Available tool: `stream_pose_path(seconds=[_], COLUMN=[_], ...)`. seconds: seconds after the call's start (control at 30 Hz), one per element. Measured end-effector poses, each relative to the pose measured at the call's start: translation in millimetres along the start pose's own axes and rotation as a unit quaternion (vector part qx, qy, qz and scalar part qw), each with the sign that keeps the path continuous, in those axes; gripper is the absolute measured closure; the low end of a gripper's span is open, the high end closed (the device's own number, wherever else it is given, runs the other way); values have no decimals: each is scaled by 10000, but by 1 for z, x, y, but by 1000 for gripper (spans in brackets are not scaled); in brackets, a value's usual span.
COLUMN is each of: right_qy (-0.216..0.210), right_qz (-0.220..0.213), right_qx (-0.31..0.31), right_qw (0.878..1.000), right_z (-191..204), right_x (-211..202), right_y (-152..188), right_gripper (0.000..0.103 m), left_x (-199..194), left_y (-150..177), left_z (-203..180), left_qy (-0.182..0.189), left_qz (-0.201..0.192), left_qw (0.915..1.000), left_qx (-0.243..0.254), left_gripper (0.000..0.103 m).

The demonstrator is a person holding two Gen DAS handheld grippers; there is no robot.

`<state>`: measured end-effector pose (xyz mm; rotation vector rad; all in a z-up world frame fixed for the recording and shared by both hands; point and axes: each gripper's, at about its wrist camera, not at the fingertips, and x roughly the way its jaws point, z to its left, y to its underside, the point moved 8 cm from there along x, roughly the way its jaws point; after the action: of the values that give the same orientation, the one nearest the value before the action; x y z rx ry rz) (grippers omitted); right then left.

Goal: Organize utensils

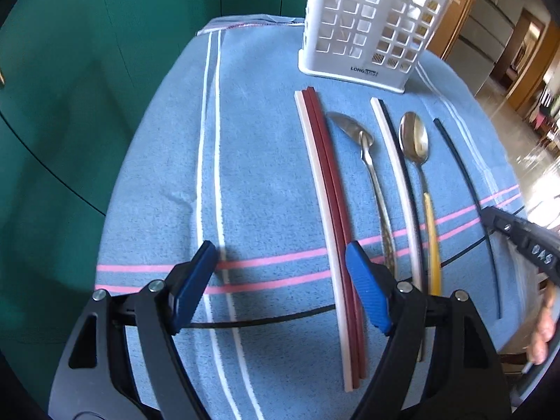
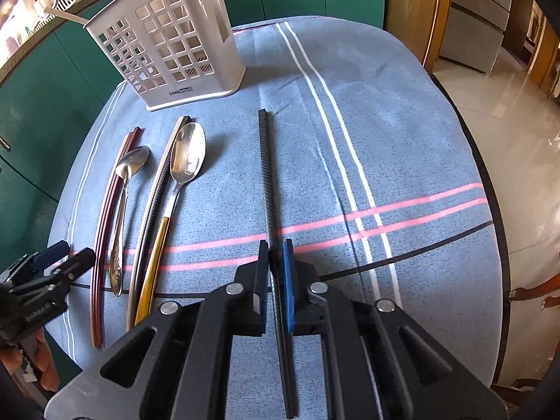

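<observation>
Nearest, the right gripper (image 2: 275, 273) pinches a black chopstick (image 2: 266, 175) lying on the worktop (image 2: 402, 140), while the left gripper (image 1: 280, 280) hangs with jaws spread; next likely lifting it into the white basket (image 2: 168, 38).

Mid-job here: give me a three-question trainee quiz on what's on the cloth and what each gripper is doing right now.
1. True or false: the left gripper is shut on the red chopsticks.
2. What is the right gripper clamped on?
A. gold-handled spoon
B. black chopstick
C. holder
3. How many spoons lie on the cloth?

Key
1. False: its jaws stand open, nothing between the pads.
2. B, the lone black chopstick.
3. Two: the silver spoon and the gold-handled spoon, both outside the white holder.
</observation>
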<state>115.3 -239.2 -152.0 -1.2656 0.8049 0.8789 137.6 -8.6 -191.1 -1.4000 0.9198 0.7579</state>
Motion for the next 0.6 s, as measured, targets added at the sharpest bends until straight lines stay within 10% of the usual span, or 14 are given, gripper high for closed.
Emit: stream_pose_path(seconds=[0.6], right_qy=[4], right_qz=[7], right_qx=[3], right_qw=[10000], right_z=[-1], right_x=[1], right_y=[1], right_gripper=[88], left_x=[-2], left_y=[-8], left_z=[2], left_qy=[-730], left_qz=[-209], left_qw=[9966], left_qx=[323], left_gripper=[17])
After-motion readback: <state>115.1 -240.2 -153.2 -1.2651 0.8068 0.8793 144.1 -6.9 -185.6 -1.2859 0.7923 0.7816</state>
